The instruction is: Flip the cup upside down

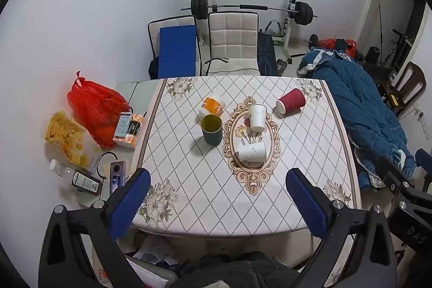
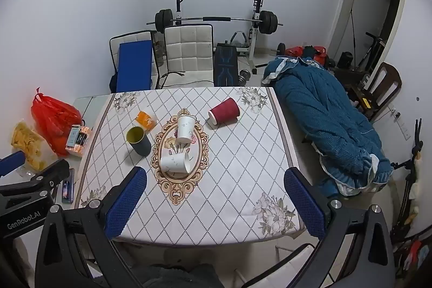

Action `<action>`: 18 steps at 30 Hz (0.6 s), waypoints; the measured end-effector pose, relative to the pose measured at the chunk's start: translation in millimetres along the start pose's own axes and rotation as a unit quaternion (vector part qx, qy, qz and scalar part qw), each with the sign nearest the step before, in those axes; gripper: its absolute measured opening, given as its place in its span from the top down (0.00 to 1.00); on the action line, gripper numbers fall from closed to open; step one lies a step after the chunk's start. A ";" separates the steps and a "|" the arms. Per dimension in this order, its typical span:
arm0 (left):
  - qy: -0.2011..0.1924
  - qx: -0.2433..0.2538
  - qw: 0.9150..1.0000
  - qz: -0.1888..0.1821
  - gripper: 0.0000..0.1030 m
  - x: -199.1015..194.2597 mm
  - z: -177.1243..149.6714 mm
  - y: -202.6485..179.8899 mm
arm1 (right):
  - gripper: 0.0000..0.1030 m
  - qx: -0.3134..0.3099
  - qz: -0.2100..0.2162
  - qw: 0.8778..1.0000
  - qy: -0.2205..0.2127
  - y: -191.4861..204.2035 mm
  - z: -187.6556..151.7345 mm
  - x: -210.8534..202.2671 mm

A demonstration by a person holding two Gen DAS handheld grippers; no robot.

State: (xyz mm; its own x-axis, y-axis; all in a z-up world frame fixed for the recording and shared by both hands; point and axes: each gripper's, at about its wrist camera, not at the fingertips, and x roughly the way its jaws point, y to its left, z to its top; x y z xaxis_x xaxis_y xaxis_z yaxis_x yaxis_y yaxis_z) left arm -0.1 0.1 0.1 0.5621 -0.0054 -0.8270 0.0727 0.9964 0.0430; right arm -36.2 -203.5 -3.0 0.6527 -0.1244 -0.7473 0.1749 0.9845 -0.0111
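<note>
Several cups sit on the patterned table. A dark green cup with a yellow inside stands upright left of centre; it also shows in the right wrist view. A white paper cup stands on its rim, and another white cup lies on its side nearer me. A red ribbed cup lies on its side at the far right. An orange cup lies behind the green one. My left gripper and right gripper are both open and empty, above the table's near edge.
A red bag, a bag of chips, boxes and bottles lie on the side surface to the left. Two white chairs and a barbell rack stand behind the table. A blue quilt lies to the right.
</note>
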 end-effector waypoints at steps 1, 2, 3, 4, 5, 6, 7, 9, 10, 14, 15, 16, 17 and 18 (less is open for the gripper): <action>0.000 0.000 1.000 0.000 0.00 0.0 0.0 0.0 | 0.00 0.001 0.001 1.000 0.001 -0.3 0.1 0.3; 0.000 0.000 1.000 0.000 0.00 0.1 0.1 0.0 | 0.00 0.001 0.001 1.000 0.001 -0.6 0.2 0.3; 0.000 0.000 1.000 0.001 0.00 0.1 0.2 0.1 | 0.00 0.001 0.001 1.000 0.001 -0.7 0.1 0.2; 0.000 0.000 1.000 0.001 0.00 -0.1 0.3 0.3 | 0.00 0.001 0.002 1.000 0.001 -0.6 0.1 -0.1; -0.001 -0.001 1.000 0.000 0.00 -0.2 0.6 0.3 | 0.00 0.001 0.002 1.000 0.000 -0.6 -0.1 -0.7; -0.001 0.000 1.000 0.001 0.00 -0.4 0.9 0.2 | 0.00 0.001 0.003 1.000 0.000 -0.4 -0.3 -1.6; -0.002 0.000 1.000 0.001 0.00 -0.5 1.2 0.0 | 0.00 0.001 0.003 1.000 -0.001 -0.2 -0.5 -2.6; -0.003 0.000 1.000 0.000 0.00 -2.8 4.4 2.7 | 0.00 0.000 0.003 1.000 -0.003 0.4 -2.1 -6.2; -0.003 0.000 1.000 -0.001 0.00 -2.7 5.2 2.9 | 0.00 0.001 0.003 1.000 -0.004 0.7 -3.5 -8.6; -0.005 -0.001 1.000 -0.002 0.00 -4.0 5.2 1.4 | 0.00 0.003 0.002 1.000 0.002 3.4 0.7 -5.3; -0.006 -0.002 1.000 -0.001 0.00 -4.2 4.7 1.3 | 0.00 0.003 0.002 1.000 0.002 1.6 3.0 -8.1; -0.006 -0.002 1.000 -0.001 0.00 -4.3 4.4 0.8 | 0.00 0.004 0.002 1.000 0.002 1.8 3.3 -9.2; -0.006 -0.001 1.000 -0.001 0.00 -4.3 4.3 0.7 | 0.00 0.005 0.001 1.000 0.002 2.1 3.6 -10.2; -0.006 -0.002 1.000 -0.001 0.00 -4.2 4.1 1.2 | 0.00 0.007 0.004 1.000 0.002 -0.1 3.5 -5.1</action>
State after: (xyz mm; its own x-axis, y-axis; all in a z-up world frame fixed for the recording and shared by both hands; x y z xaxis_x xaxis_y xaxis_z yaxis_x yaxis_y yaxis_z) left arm 1.1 1.0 5.9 0.5723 -0.0088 -0.8200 0.0707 0.9967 0.0386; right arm -37.0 -203.4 3.2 0.6510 -0.1161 -0.7502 0.1800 0.9837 0.0040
